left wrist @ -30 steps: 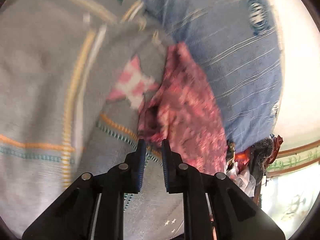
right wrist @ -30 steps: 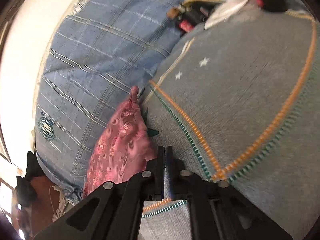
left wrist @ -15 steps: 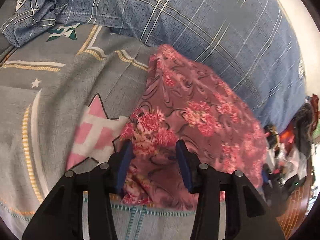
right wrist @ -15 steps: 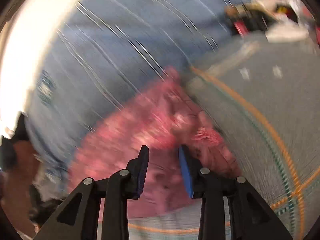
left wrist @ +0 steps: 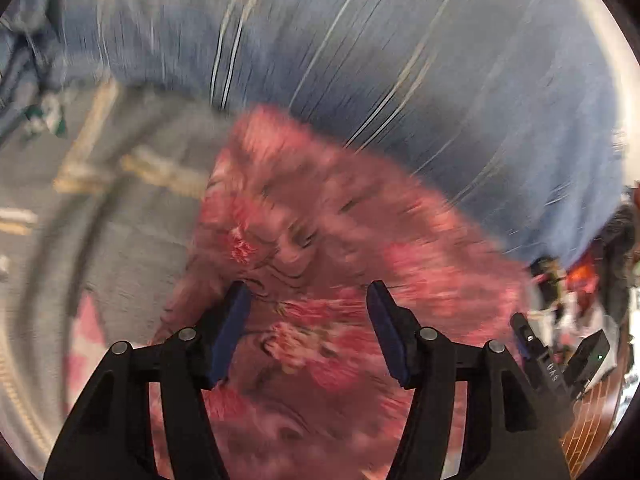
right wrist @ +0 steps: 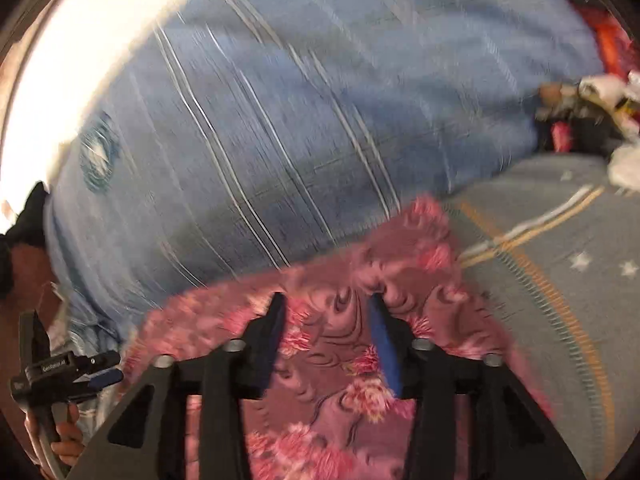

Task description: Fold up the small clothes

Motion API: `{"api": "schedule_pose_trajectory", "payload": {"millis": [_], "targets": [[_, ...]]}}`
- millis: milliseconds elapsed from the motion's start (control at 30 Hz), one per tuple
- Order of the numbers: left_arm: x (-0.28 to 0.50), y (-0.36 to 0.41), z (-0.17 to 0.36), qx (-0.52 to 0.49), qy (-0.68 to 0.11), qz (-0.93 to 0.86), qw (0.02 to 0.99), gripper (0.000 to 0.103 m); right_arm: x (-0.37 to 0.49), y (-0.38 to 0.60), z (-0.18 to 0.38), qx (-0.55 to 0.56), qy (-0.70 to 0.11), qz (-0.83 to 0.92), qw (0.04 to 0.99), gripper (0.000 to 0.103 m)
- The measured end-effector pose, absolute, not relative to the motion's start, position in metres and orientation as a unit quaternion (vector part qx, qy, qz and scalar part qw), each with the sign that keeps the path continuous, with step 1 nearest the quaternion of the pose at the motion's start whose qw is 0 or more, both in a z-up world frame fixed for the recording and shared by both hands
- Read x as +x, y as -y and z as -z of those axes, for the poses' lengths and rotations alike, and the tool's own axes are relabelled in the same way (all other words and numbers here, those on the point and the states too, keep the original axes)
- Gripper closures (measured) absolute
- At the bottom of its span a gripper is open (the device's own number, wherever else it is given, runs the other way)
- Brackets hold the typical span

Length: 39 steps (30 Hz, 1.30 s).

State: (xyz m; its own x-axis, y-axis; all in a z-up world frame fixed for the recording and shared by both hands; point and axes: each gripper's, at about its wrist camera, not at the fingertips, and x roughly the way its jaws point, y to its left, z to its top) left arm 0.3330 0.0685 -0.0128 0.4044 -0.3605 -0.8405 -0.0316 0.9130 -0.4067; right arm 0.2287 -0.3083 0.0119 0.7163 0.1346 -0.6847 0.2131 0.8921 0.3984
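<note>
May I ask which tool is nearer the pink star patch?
Left. The left tool, opening over the floral garment, is beside the pink star patch; the right tool, also opening, is farther.

The small garment (left wrist: pixel 320 264) is a piece of dusky pink cloth printed with brighter pink flowers and dark swirling lines. It lies spread out and fairly flat on the bed, on the grey bedsheet (left wrist: pixel 132 248), which has yellow and white stripes and small stars. Its far edge runs right along the foot of the big blue checked pillow (left wrist: pixel 360 60), touching it or just beside it; blur hides which. One corner (right wrist: pixel 428 208) pokes up where pillow and sheet meet. The surface is softly rumpled, with shallow creases across the middle.
</note>
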Motion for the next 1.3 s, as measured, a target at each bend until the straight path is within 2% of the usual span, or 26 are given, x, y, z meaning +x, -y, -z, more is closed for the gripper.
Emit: {"api": "schedule_pose_trajectory", "payload": {"millis": [33,100,200,367,567,600,667,733,833,967,1033,1200,1300], "targets": [[0.332,-0.064,0.013,-0.160,-0.514,0.099,0.837,0.043,0.228,0.302,-0.011,0.199,-0.359,0.025,0.912,0.043],[0.329,-0.048,0.011,-0.103,-0.507,0.098,0.850,0.032,0.231,0.293,-0.016,0.176,-0.369,0.028,0.912,0.037],[0.323,-0.030,0.010,-0.041,-0.500,0.076,0.862,0.031,0.233,0.282,-0.016,0.138,-0.382,0.028,0.914,0.026],[0.312,-0.039,-0.002,-0.062,-0.510,0.072,0.855,0.031,0.229,0.278,-0.025,0.112,-0.398,0.036,0.910,0.026],[0.283,-0.043,-0.019,-0.013,-0.491,0.055,0.870,0.031,0.183,0.285,-0.038,0.094,-0.376,0.085,0.918,0.025],[0.280,-0.043,-0.017,-0.009,-0.493,0.051,0.869,0.031,0.184,0.287,-0.034,0.080,-0.391,0.096,0.912,0.024],[0.277,-0.035,-0.006,0.012,-0.512,0.040,0.858,0.027,0.180,0.286,-0.017,0.062,-0.414,0.097,0.903,0.012],[0.275,-0.031,0.004,0.029,-0.513,0.030,0.858,0.021,0.175,0.286,-0.017,0.056,-0.404,0.096,0.908,0.010],[0.271,-0.033,0.003,0.021,-0.517,0.020,0.855,0.016,0.179,0.283,-0.015,0.051,-0.412,0.097,0.905,0.004],[0.269,-0.050,0.011,-0.026,-0.552,0.010,0.833,0.000,0.181,0.282,-0.012,0.051,-0.412,0.096,0.905,0.002],[0.270,-0.055,0.015,-0.051,-0.552,0.018,0.832,0.000,0.182,0.285,-0.010,0.054,-0.412,0.092,0.905,0.001],[0.262,-0.052,0.012,-0.034,-0.542,0.026,0.840,0.000,0.186,0.290,-0.010,0.061,-0.418,0.086,0.903,0.000],[0.263,-0.059,0.006,-0.052,-0.553,0.059,0.829,0.000,0.193,0.299,-0.017,0.060,-0.453,0.047,0.889,0.002]]}}
